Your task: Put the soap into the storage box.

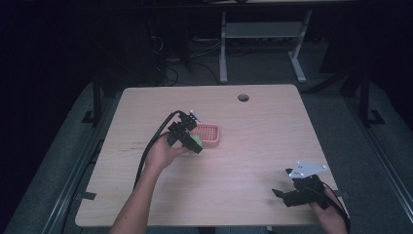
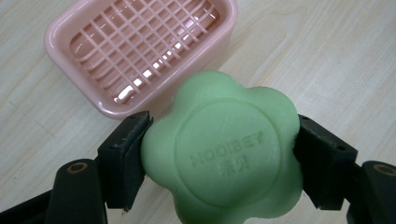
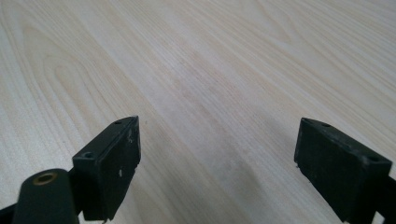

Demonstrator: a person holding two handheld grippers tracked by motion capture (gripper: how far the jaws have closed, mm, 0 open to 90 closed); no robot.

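Observation:
A green flower-shaped soap bar (image 2: 224, 149) with raised lettering is clamped between the black jaws of my left gripper (image 2: 219, 154). In the high view the left gripper (image 1: 194, 141) holds the soap (image 1: 196, 141) just at the near left edge of a pink soap dish (image 1: 207, 133). The left gripper view looks down on the pink dish (image 2: 140, 46) with its grid floor, bare, beyond the soap. My right gripper (image 1: 281, 194) rests low near the table's front right, jaws wide apart (image 3: 217, 163) over bare wood.
The light wooden table (image 1: 253, 146) has a round cable hole (image 1: 243, 97) at its far edge. A black cable (image 1: 151, 146) trails from the left gripper along the forearm. Desk legs (image 1: 223, 48) and dark floor lie beyond the table.

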